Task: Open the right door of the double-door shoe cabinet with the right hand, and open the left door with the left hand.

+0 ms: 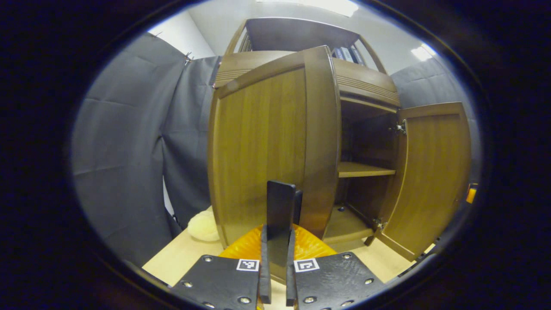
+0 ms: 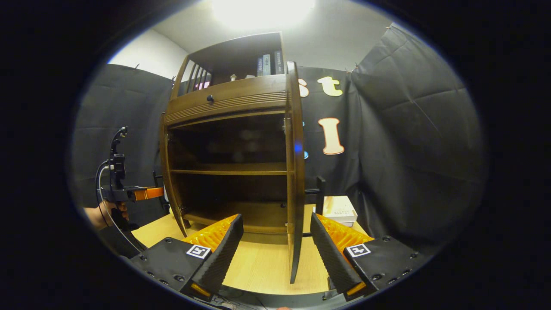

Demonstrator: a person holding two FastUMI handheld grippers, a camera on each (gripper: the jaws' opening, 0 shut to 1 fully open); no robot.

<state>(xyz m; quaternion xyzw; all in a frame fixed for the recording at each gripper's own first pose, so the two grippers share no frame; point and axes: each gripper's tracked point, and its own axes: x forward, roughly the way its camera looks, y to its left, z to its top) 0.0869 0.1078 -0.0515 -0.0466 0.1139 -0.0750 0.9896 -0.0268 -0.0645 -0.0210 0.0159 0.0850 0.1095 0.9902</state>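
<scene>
The left door [image 1: 267,150] is standing partly open just ahead of the left claw [image 1: 282,202], whose fingers are pinching its edge; an off-arc pull could make it slip. The right door [image 2: 294,172] is hanging edge-on between the right claw's [image 2: 275,241] wide-spread fingers, ungripped, and could be knocked.

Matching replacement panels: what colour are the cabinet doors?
Warm medium-brown wood with visible grain; the left door shows it best in the left gripper view.

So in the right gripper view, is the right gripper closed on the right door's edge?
No: the right gripper stands open, its fingers well apart on either side of the right door, which is swung out edge-on between them.
</scene>
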